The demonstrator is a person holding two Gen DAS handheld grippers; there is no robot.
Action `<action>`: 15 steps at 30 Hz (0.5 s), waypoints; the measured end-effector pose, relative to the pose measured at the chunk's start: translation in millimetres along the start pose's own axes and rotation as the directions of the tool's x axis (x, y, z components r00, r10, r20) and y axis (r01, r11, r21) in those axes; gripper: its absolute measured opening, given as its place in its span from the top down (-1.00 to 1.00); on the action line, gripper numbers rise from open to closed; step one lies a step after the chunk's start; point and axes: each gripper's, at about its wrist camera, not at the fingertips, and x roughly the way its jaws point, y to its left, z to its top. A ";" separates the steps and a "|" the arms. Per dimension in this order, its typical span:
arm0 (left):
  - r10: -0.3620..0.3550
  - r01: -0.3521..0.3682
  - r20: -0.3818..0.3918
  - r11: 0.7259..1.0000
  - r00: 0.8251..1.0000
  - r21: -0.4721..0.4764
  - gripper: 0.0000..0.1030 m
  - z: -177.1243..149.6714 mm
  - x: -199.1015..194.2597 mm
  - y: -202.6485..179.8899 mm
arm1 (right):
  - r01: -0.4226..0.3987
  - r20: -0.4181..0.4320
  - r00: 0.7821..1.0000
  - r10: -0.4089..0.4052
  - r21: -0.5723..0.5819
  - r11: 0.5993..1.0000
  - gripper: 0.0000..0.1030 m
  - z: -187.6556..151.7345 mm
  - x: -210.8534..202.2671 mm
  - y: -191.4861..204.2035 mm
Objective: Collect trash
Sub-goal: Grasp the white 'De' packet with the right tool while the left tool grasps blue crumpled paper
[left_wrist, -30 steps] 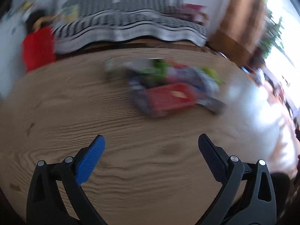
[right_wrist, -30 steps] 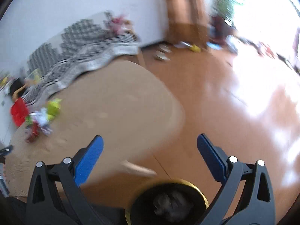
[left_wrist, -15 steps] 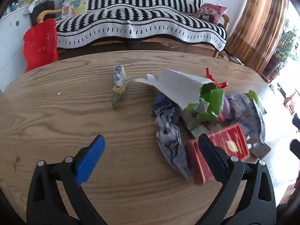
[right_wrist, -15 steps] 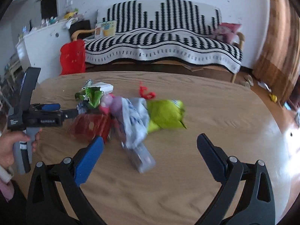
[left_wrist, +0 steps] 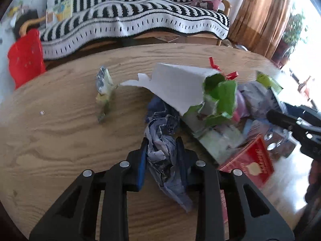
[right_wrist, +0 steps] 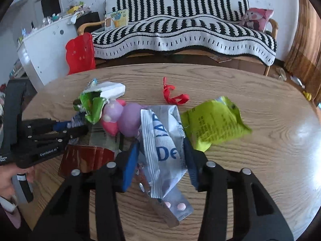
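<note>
A heap of trash lies on the round wooden table (left_wrist: pixel 60 140). My left gripper (left_wrist: pixel 161 142) is shut on a crumpled grey-blue wrapper (left_wrist: pixel 162 150); it also shows in the right wrist view (right_wrist: pixel 66 128). My right gripper (right_wrist: pixel 160 142) is shut on a silver foil pouch with blue letters (right_wrist: pixel 162 144), beside a yellow-green packet (right_wrist: pixel 212 124). A pill blister strip (right_wrist: pixel 174 206) lies under the pouch. A torn white and green carton (left_wrist: pixel 190 88), a red box (left_wrist: pixel 250 164) and a red ribbon (right_wrist: pixel 172 96) lie in the heap.
A small foil wrapper (left_wrist: pixel 104 88) lies apart at the left of the heap. A pink and purple plush toy (right_wrist: pixel 124 118) sits in the heap. A striped sofa (right_wrist: pixel 180 30) and a red plastic chair (right_wrist: pixel 80 54) stand behind the table.
Both grippers have moved in on the heap and closed from wide open: the left on the crumpled wrapper, the right on the silver pouch.
</note>
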 end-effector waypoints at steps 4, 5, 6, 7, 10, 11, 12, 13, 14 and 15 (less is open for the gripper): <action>-0.002 0.002 0.022 1.000 1.000 0.007 0.49 -2.4 -14.0 -7.5 | -0.037 0.028 0.999 0.036 0.029 0.999 0.39 -5.6 -16.2 -3.9; -0.004 0.004 0.031 1.000 1.000 0.006 0.49 -3.1 -18.6 -8.6 | -0.034 0.041 0.999 0.033 0.030 0.999 0.39 -6.3 -21.8 -4.1; -0.005 0.004 0.039 1.000 0.999 0.005 0.49 -3.3 -22.0 -10.1 | -0.033 0.058 0.998 0.031 0.034 0.999 0.39 -7.1 -27.7 -4.8; -0.006 0.006 0.050 1.000 0.999 0.005 0.49 -3.6 -28.1 -11.8 | -0.034 0.071 0.997 0.031 0.041 0.999 0.39 -7.5 -32.7 -5.8; -0.009 0.009 0.070 1.000 0.998 0.005 0.49 -5.8 -40.4 -15.8 | -0.044 0.107 0.994 0.036 0.076 0.996 0.39 -9.7 -45.8 -12.1; -0.007 0.007 0.075 1.000 0.997 0.007 0.49 -7.1 -43.2 -16.5 | -0.043 0.113 0.993 0.034 0.083 0.996 0.39 -9.3 -47.7 -13.3; -0.002 0.002 0.082 1.000 0.997 0.009 0.49 -8.1 -47.3 -16.8 | -0.040 0.119 0.992 0.029 0.087 0.995 0.39 -9.7 -50.5 -14.6; 0.003 -0.004 0.090 1.000 0.996 0.009 0.49 -9.1 -50.8 -16.2 | -0.036 0.126 0.992 0.024 0.090 0.995 0.39 -10.2 -53.1 -15.3; 0.010 -0.010 0.099 1.000 0.995 0.005 0.49 -9.3 -54.8 -15.1 | -0.031 0.132 0.991 0.019 0.093 0.995 0.39 -10.7 -55.9 -16.2; 0.013 -0.013 0.109 1.000 0.994 0.000 0.49 -9.7 -59.0 -12.3 | -0.028 0.136 0.991 0.015 0.094 0.995 0.39 -10.9 -57.4 -17.4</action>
